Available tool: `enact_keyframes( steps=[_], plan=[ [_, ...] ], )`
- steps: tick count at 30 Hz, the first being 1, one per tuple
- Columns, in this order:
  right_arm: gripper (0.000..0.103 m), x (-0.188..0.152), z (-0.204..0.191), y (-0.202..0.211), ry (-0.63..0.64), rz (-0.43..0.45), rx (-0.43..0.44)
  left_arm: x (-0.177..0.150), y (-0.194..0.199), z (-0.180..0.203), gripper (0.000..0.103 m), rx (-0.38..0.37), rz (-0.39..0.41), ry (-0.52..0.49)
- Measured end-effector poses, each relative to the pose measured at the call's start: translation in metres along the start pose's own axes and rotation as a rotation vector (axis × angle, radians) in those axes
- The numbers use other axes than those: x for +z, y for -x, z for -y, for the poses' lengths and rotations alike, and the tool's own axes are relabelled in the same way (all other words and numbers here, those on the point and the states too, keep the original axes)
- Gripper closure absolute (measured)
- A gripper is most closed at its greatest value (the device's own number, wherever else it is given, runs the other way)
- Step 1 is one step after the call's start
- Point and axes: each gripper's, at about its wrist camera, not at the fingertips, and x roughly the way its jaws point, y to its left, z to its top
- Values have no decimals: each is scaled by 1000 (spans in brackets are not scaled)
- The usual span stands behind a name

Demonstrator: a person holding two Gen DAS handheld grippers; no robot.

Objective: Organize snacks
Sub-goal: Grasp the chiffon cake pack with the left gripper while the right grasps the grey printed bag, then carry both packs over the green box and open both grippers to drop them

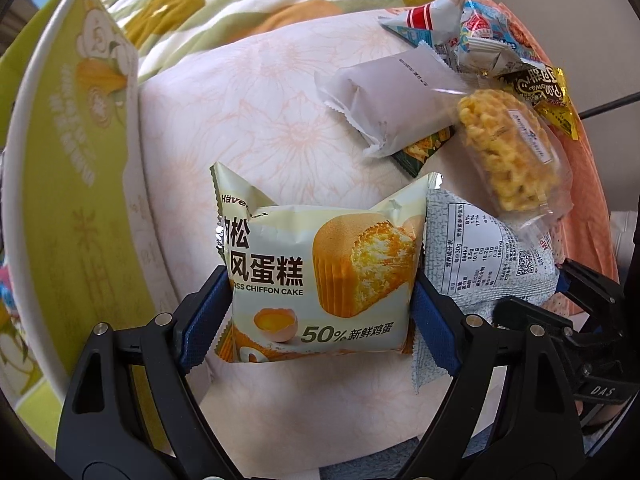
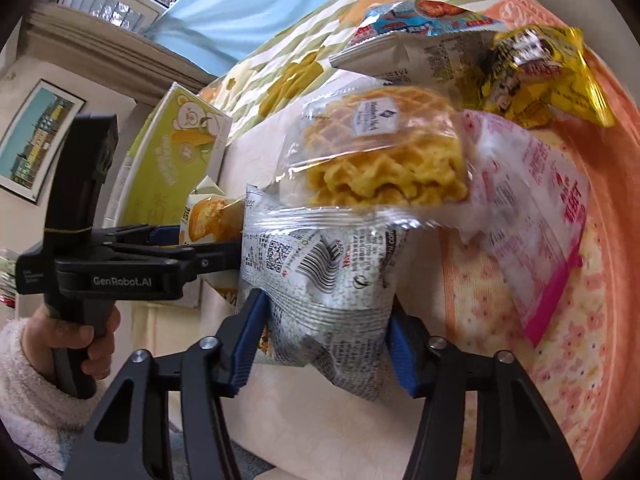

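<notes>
Pressure from both blue pads is applied to the sides of the chiffon cake packet (image 1: 320, 276), which is held upright in the left tool (image 1: 320, 312) with its printed front turned to the camera. From the right wrist view, the left tool is seen reaching in level from the left, its handle gripped from below by a hand (image 2: 86, 340) in a fluffy white sleeve, and the cake packet (image 2: 214, 216) shows at its tip. The grey speckled packet (image 2: 324, 280), its barcode and label side up, is clamped near its lower end in the right tool (image 2: 324, 340), whose fingers point forward and slightly upward. The two held packets are side by side and touching, the grey one (image 1: 484, 252) to the right of the cake.

Beyond them a clear-wrapped waffle snack (image 2: 380, 160) lies on the pale floral bedcover (image 1: 248, 120), overlapping the top of the grey packet. A white frosted packet (image 1: 396, 96), a pink packet (image 2: 532, 208), a yellow packet (image 2: 548, 76) and a blue packet (image 2: 416, 20) are piled near it. A green carton (image 1: 80, 168) stands at the left.
</notes>
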Motion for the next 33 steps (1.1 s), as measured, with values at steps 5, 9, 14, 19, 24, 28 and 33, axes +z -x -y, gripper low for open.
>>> enact_keyframes(
  steps=[5, 9, 14, 19, 24, 28, 33],
  plan=[
    [56, -8, 4, 12, 11, 3, 34, -12, 10, 5, 19, 13, 29, 12],
    [57, -15, 8, 27, 29, 7, 53, -20, 19, 13, 19, 19, 56, 15],
    [58, -20, 13, 43, 46, 15, 63, -28, 31, 29, 19, 15, 88, 23],
    [59, -23, 16, 64, 68, 42, 67, -32, 55, 46, 19, 20, 149, 24],
    [59, -19, 21, 86, 89, 77, 48, -31, 86, 42, 19, 25, 231, 52],
    [59, -10, 19, 97, 104, 102, 52, -31, 111, 28, 19, 33, 299, 88],
    [59, 8, 2, 111, 160, 131, 55, -36, 145, -3, 19, 45, 376, 128]
  ],
)
